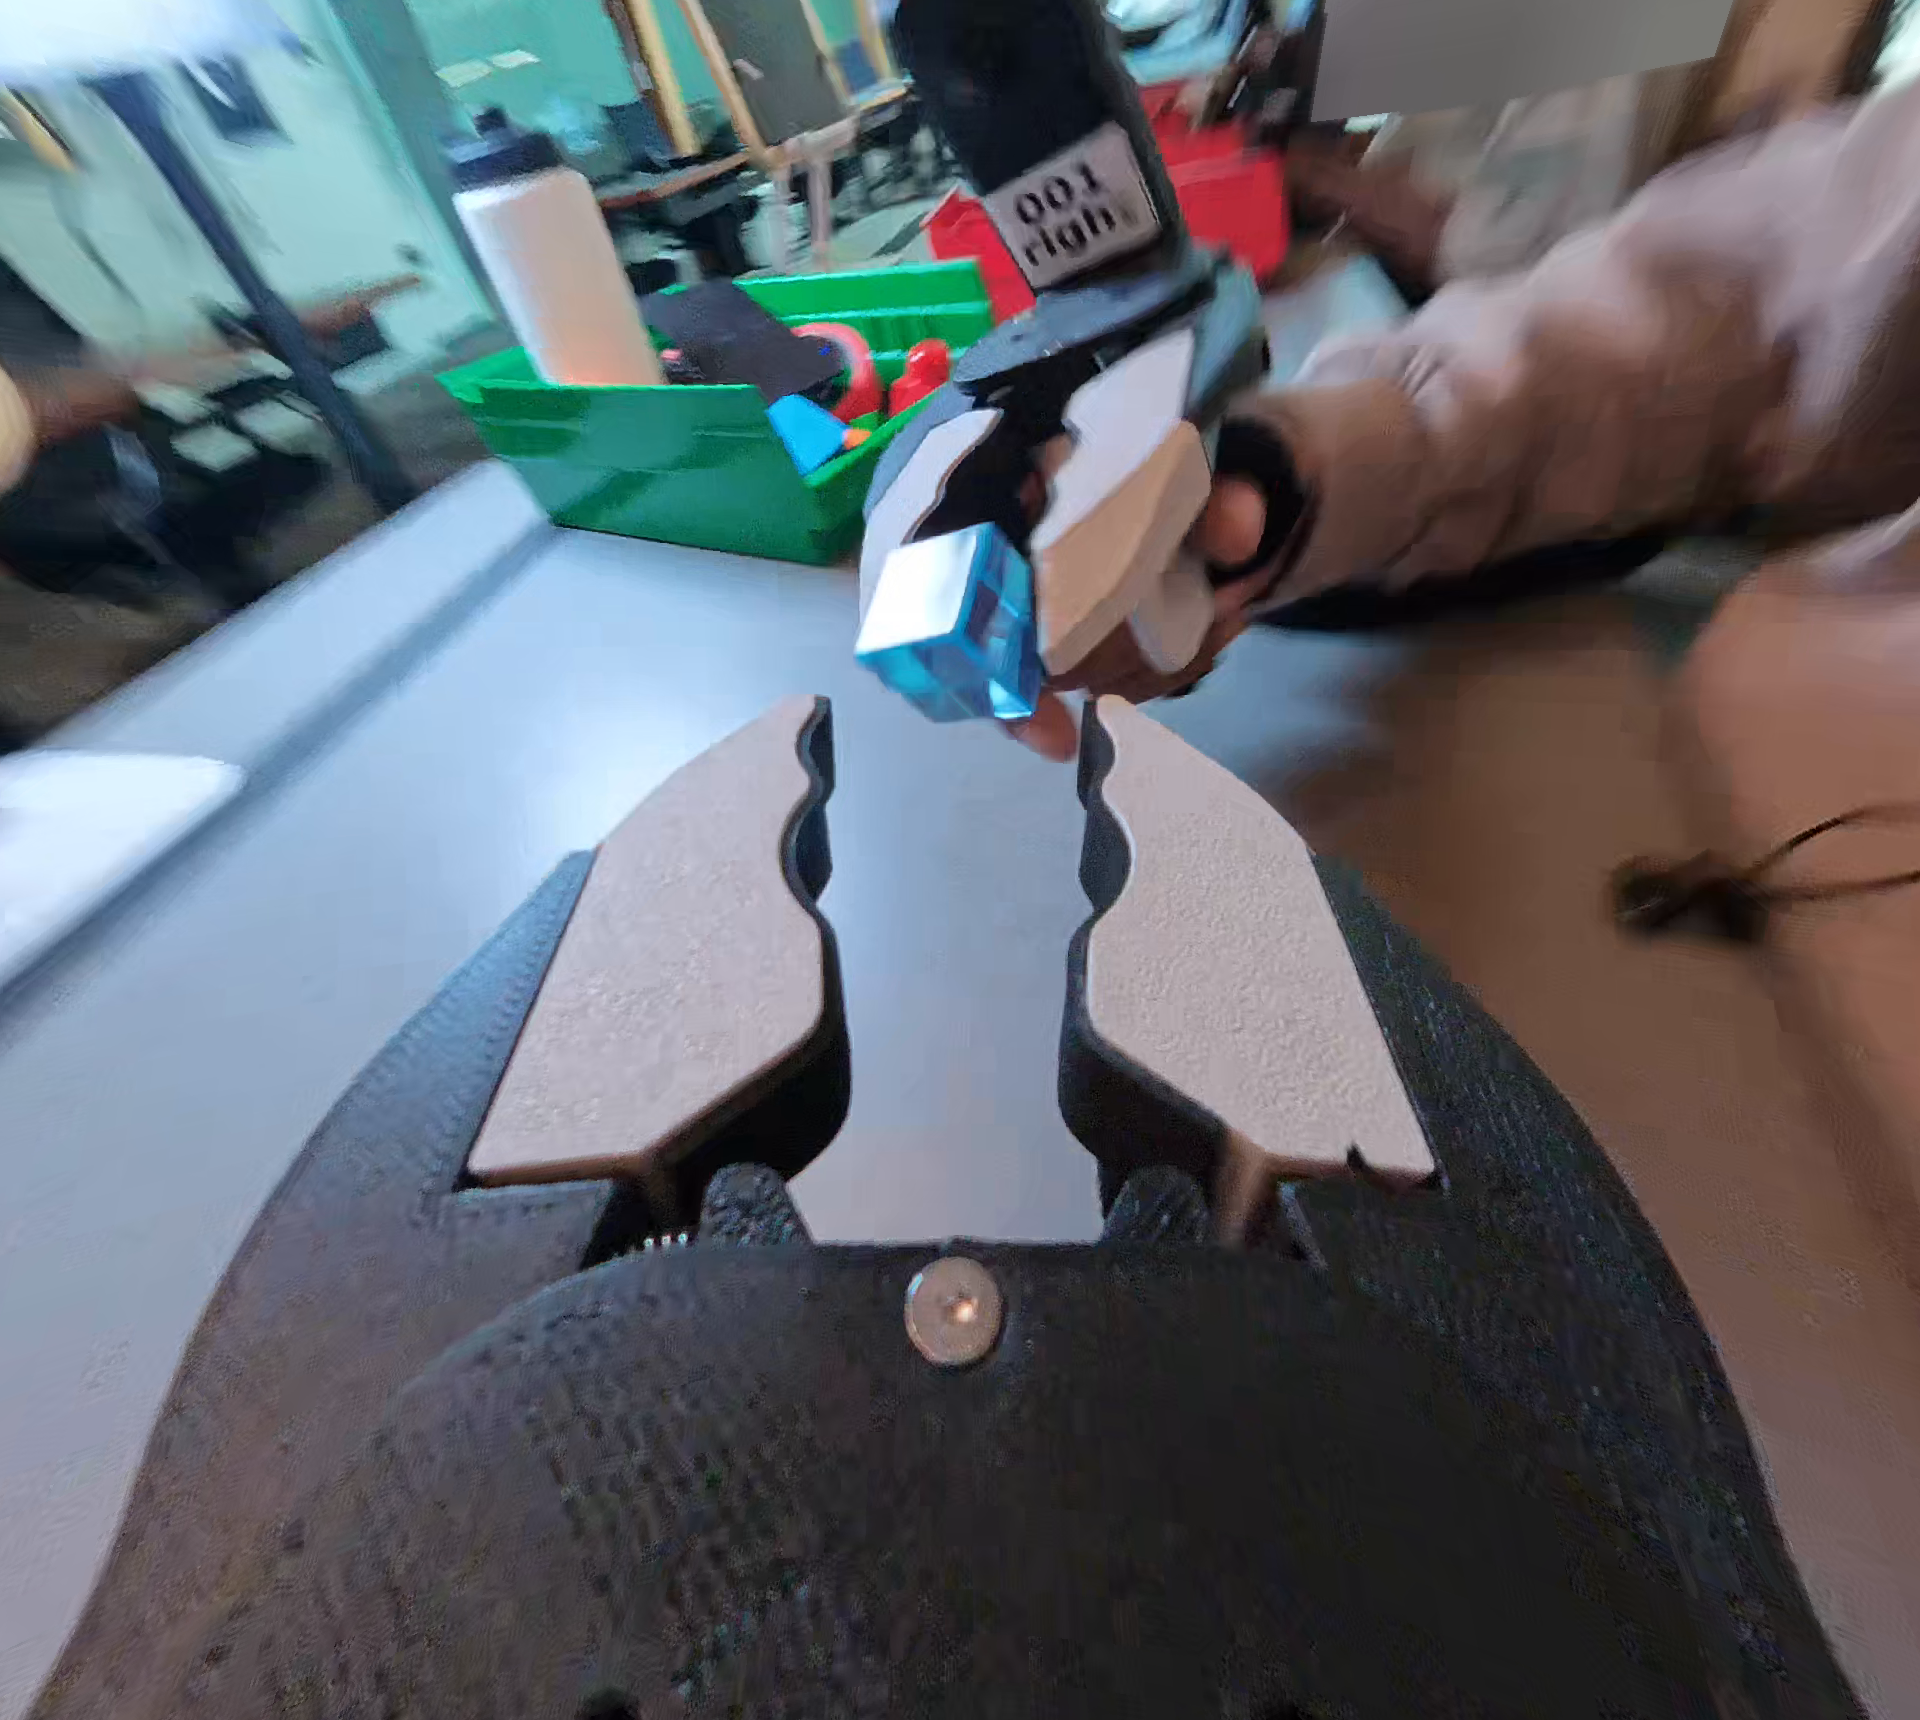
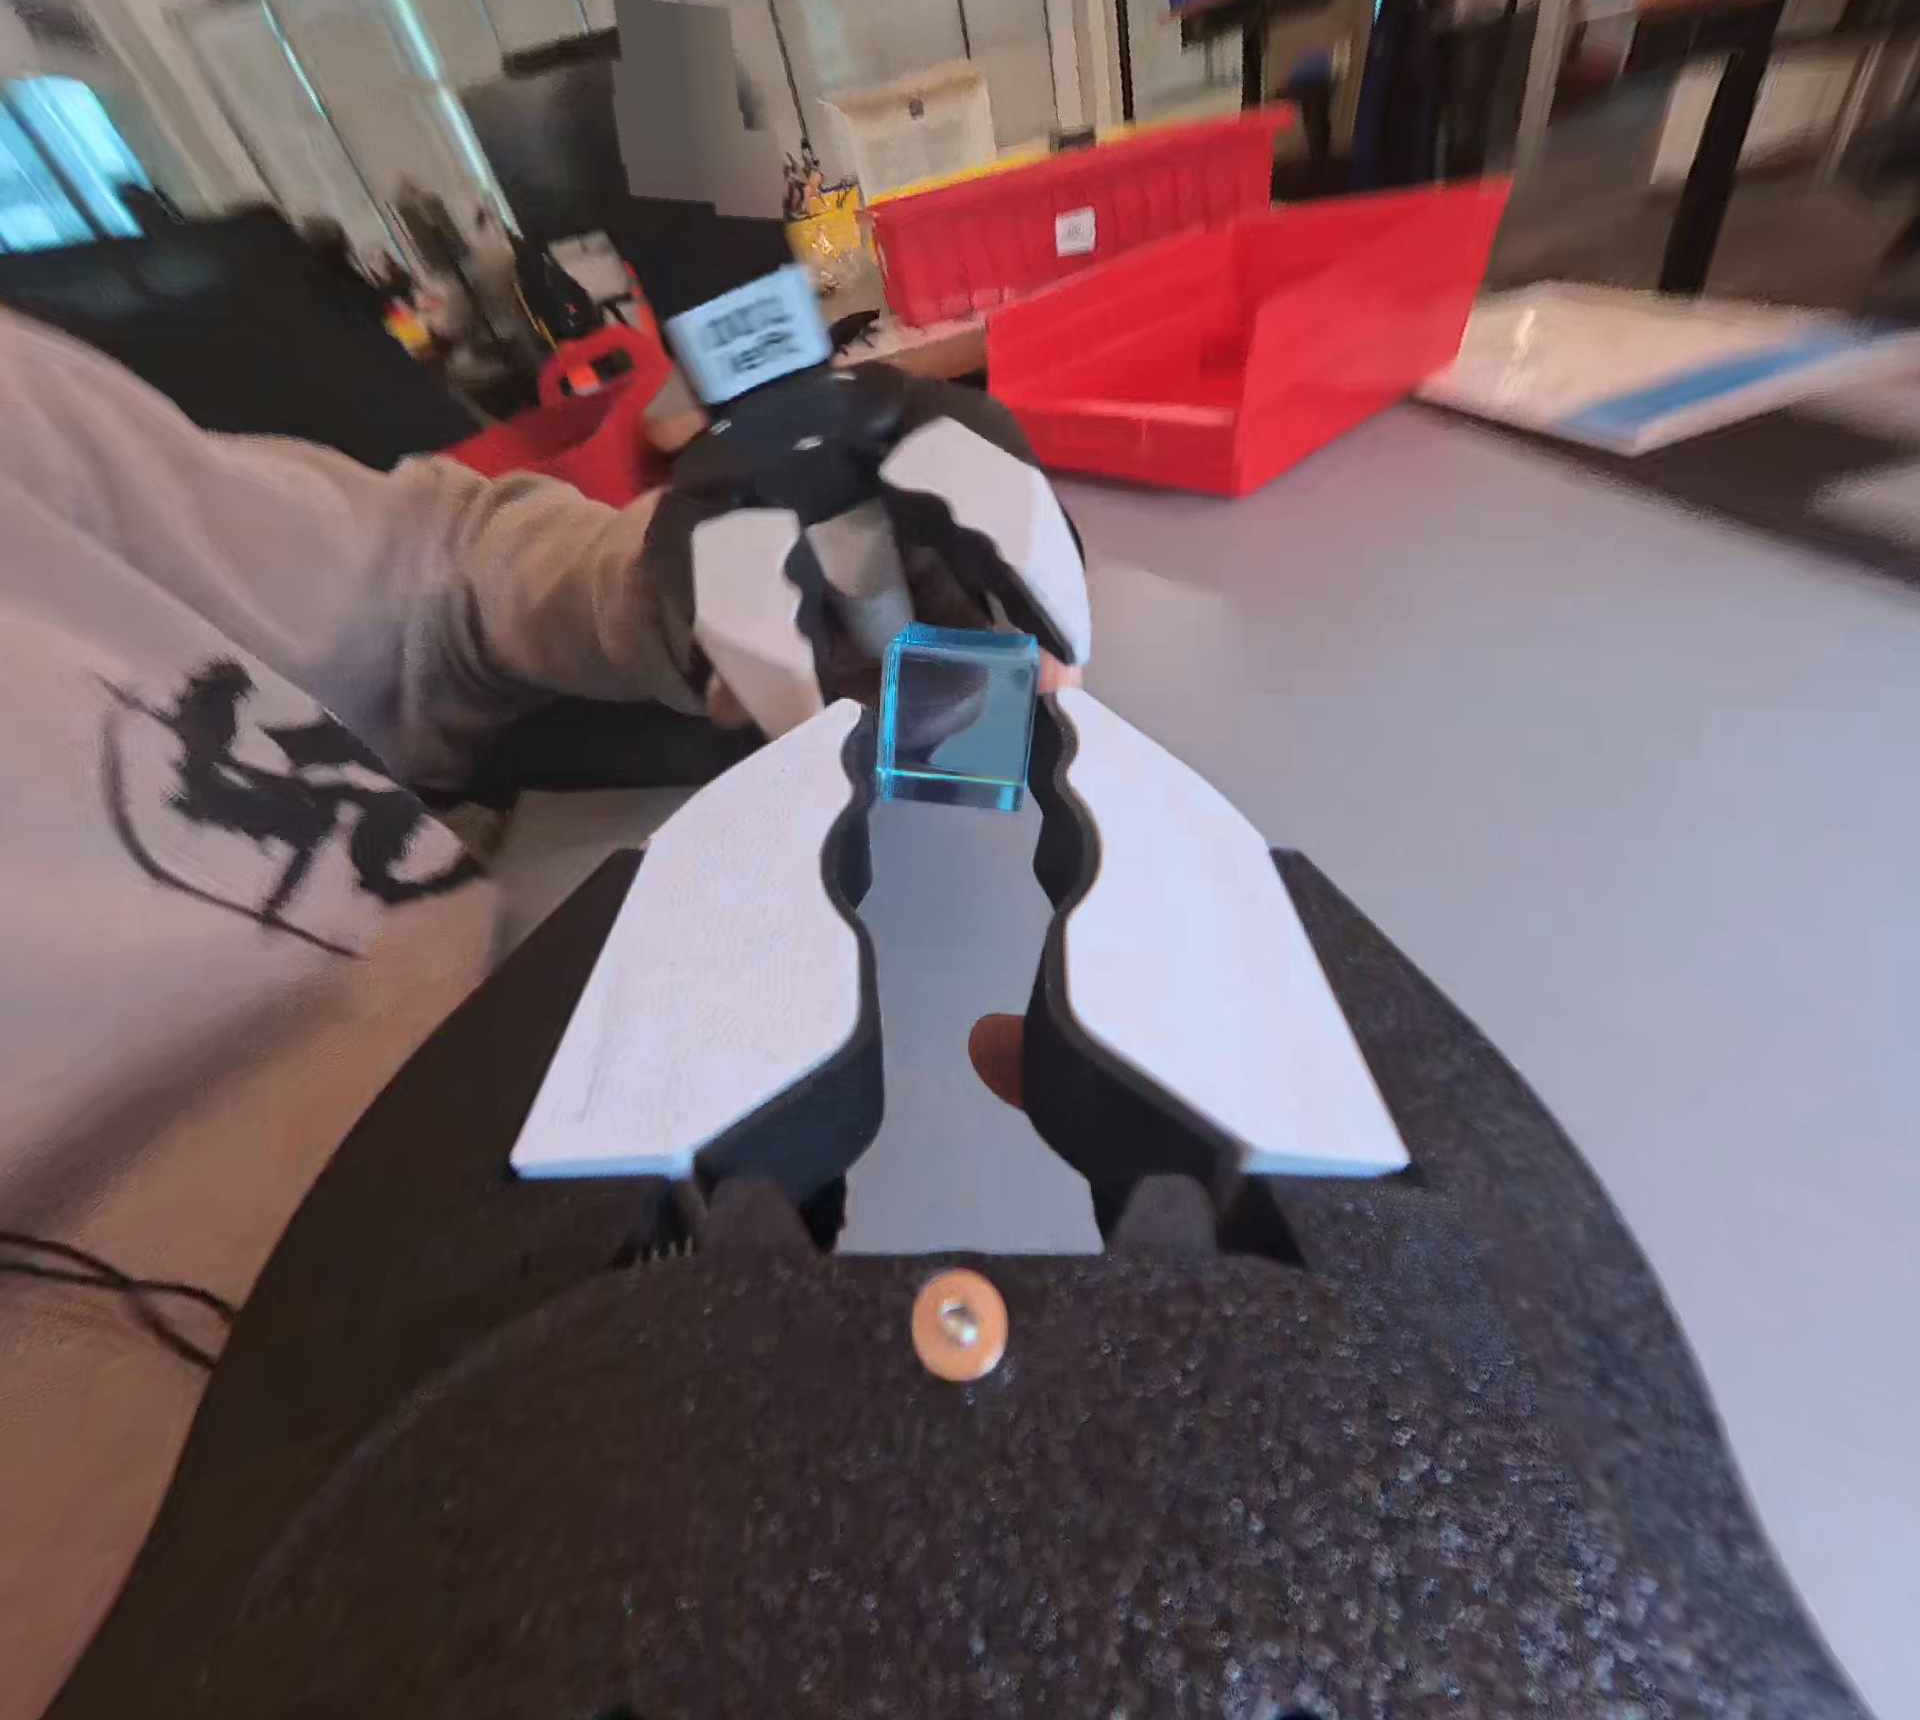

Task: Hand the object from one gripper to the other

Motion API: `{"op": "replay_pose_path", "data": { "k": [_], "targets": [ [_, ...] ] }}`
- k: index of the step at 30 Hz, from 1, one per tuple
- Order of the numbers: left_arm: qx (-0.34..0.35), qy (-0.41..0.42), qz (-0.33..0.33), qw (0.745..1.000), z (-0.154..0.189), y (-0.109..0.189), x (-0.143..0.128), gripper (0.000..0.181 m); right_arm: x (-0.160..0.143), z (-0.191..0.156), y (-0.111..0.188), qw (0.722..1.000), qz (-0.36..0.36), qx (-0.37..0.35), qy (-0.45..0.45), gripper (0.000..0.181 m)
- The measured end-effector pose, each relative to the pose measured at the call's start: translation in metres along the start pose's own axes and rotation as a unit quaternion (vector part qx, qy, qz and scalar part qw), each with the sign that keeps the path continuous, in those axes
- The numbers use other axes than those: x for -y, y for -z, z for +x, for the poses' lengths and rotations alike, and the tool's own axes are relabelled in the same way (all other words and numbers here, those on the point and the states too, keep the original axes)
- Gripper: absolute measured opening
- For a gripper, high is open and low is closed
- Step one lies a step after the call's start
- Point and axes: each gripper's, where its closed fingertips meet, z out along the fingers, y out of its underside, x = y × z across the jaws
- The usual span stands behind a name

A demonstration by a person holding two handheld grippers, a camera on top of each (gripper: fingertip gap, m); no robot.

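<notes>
Right wrist view: the right tongs (image 2: 951,761) are seen pinching a clear blue cube (image 2: 956,720) at their tips, held above the grey tabletop (image 2: 1455,735). Just beyond, the left tongs (image 2: 914,631) are spread and empty. The cube is judged rigid, light and slick; its free flat faces should be taken.

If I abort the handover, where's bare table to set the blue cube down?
Bare grey table lies right of the right gripper, before the red bins, and under the open left gripper, short of the green bin. The blue cube sits between both grippers' tips, where it is crowded.
</notes>
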Motion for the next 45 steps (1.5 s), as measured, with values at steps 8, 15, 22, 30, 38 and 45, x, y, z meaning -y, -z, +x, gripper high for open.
{"op": "replay_pose_path", "data": {
  "k": [8,15,22,30,38,45],
  "targets": [
    [-0.215,0.375,0.024,0.901,0.025,-0.002,0.004,0.042,-0.02,-0.016,-0.005,0.868,-0.091,-0.103,0.477,0.028],
    [-0.112,0.222,0.008,0.968,0.009,0.001,0.002,0.034,-0.009,-0.003,-0.002,0.936,-0.071,-0.123,0.321,0.046],
    [0.07,-0.124,-0.039,0.989,-0.004,0.001,-0.002,0.035,-0.006,-0.007,-0.007,0.982,0.003,0.046,-0.184,0.053],
    [0.078,-0.253,-0.011,0.964,0.016,-0.001,0.008,0.034,-0.007,-0.02,-0.008,0.94,0.018,0.139,-0.31,0.028],
    [-0.114,0.278,0.08,0.951,-0.002,0.009,0.02,0.047,0.006,-0.008,0.007,0.974,-0.009,-0.074,0.214,0.028],
    [-0.105,0.337,0.03,0.935,0.001,-0.004,-0.001,0.045,-0.003,0.016,0.006,0.817,-0.151,-0.275,0.483,0.028]
  ]
}}
